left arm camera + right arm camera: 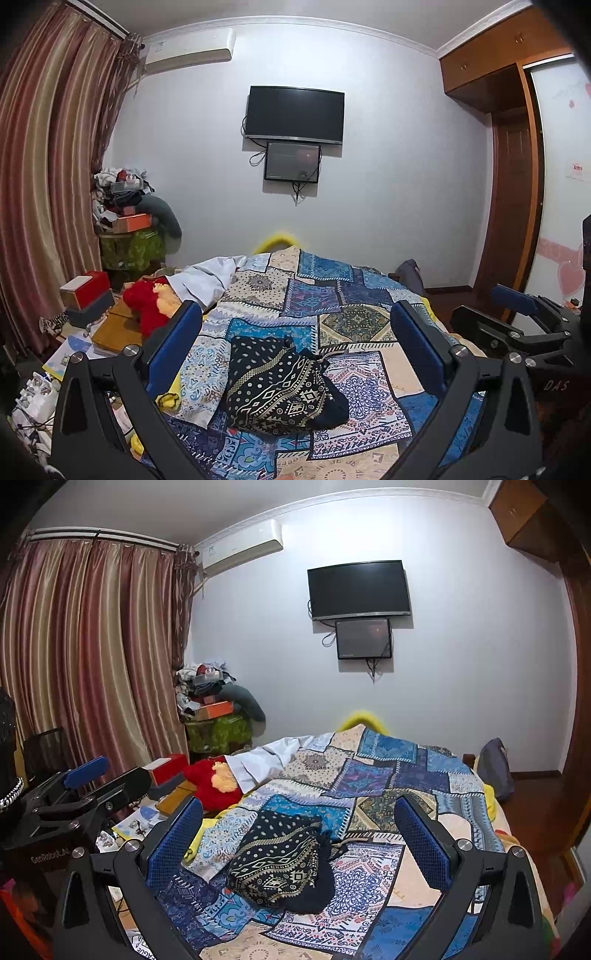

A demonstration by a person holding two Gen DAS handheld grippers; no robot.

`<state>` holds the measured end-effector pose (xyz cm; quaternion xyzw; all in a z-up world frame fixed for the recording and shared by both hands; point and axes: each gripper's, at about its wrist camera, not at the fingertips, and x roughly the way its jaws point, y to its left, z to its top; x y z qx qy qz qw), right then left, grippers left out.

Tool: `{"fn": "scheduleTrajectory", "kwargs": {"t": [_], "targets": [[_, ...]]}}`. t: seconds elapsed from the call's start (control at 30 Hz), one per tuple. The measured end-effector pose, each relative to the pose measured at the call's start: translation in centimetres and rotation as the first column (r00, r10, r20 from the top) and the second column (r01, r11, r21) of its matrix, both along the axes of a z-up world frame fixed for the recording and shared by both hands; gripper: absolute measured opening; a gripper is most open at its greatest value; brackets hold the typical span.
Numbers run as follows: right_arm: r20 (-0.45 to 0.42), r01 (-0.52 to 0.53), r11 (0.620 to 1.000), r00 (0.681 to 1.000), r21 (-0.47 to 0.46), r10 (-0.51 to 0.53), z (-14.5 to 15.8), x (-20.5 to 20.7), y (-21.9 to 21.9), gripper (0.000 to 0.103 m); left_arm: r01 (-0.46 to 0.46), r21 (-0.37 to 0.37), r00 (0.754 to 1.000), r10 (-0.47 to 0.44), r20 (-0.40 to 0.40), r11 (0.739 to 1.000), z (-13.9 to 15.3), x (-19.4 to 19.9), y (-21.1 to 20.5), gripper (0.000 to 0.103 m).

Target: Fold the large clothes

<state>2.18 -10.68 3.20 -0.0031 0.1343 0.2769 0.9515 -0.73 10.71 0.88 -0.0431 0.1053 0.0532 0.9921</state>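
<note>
One dark patterned garment [280, 387] crumpled on patchwork bedspread [354, 321], two tongs, left tongs [295, 350] and right tongs [299, 834], both spread wide, empty

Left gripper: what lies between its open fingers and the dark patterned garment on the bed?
Only the patchwork bedspread. In the left wrist view, the left gripper is open above the dark patterned garment, with nothing else between them.

Black gripper [295, 354], blue ribbed pads [173, 347]
</note>
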Motion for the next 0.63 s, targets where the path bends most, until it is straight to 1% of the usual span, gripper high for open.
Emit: {"fn": "scheduleTrajectory", "kwargs": {"t": [0.3,0.63], "targets": [[-0.001,0.011,1.0,1.0,0.002,-0.011,0.25,-0.62,0.73,0.103,0.013,0.007,1.0,-0.013,0.003,1.0,0.05,-0.02,-0.33,0.103],[-0.002,0.013,1.0,1.0,0.003,-0.013,0.34,-0.5,0.51,0.103,0.016,0.003,1.0,-0.016,0.001,1.0,0.01,-0.05,-0.22,0.103]]}}
